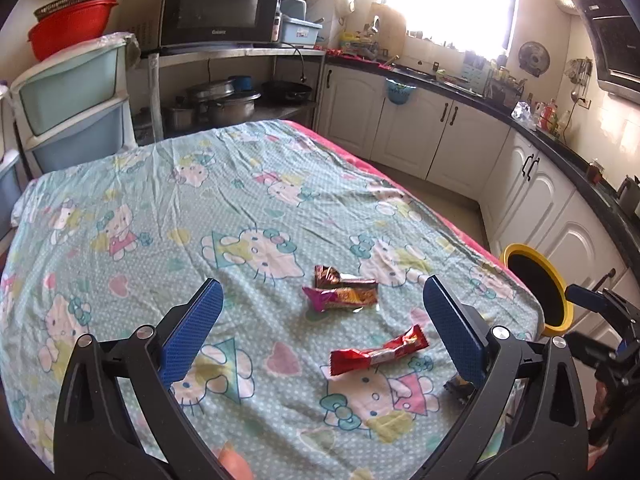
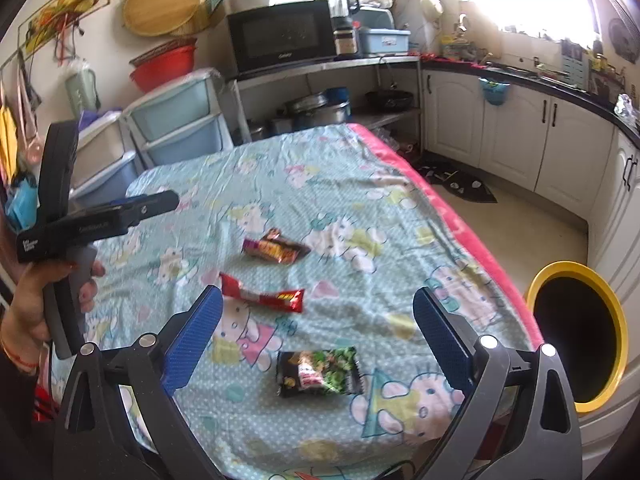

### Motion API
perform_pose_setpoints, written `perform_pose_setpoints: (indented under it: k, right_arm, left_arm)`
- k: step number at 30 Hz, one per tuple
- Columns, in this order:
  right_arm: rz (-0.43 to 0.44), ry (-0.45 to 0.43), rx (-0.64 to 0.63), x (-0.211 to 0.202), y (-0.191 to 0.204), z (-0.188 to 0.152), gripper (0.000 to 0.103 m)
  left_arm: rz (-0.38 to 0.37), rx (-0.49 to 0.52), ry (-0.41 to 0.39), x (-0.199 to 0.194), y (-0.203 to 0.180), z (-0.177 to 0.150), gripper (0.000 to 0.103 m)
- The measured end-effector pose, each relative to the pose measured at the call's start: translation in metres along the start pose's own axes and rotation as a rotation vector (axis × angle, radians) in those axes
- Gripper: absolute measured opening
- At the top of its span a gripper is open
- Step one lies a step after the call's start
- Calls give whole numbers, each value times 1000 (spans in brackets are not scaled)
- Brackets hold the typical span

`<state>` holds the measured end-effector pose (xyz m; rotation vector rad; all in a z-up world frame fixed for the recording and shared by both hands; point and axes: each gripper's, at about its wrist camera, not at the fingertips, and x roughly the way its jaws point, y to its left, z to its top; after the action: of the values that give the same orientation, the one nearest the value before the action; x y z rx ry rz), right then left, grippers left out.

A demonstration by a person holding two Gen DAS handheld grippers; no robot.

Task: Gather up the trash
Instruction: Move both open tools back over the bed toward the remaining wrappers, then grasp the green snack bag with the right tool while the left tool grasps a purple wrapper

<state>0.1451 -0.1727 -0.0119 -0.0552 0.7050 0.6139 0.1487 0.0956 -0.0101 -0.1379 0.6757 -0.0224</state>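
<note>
Three wrappers lie on the cartoon-print tablecloth (image 1: 160, 184) (image 2: 320, 168). A brown and pink wrapper (image 1: 344, 290) (image 2: 276, 250) rests farthest out. A red wrapper (image 1: 378, 352) (image 2: 262, 294) lies nearer. A black and green packet (image 2: 318, 372) sits closest, only its corner (image 1: 460, 386) showing in the left wrist view. My left gripper (image 1: 320, 328) hovers open above the red wrapper. My right gripper (image 2: 316, 340) hovers open over the black packet. Both hold nothing. A yellow-rimmed bin (image 1: 536, 290) (image 2: 580, 336) stands beside the table's right edge.
A hand (image 2: 36, 300) holds the other gripper's handle at the left of the right wrist view. Behind the table stand plastic drawers (image 1: 76, 104), a shelf with a microwave (image 1: 220, 8) and pots (image 1: 224, 100). White cabinets (image 1: 440, 136) under a dark counter line the right.
</note>
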Motion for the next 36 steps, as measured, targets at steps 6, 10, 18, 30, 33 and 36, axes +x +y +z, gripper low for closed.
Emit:
perform_pose_setpoints:
  k: [6,10,18,30,33,36]
  right_arm:
    - [12,48,-29,14,11,-11,93]
    - [17,73,-34,21,12,-17,93]
    - [-1,117,-30,36,3,-29,93]
    - [-23,174,-12,61,-11,-45,93]
    - [-25,187,-2,67,-14,-48,93]
    - [-14,202,21,73,-17,-50,93]
  left_arm:
    - [-12,-13,29,13,7,-8,92]
    - [-22,-15,54,25,8,-13,92]
    - [-59,-6,117,57,5,-22,92]
    - [-123,-57,199,114,13,-26,85]
    - [-144,-92,207,125,16,-24,79]
    - [-161,-128,213,133,20,-23,70]
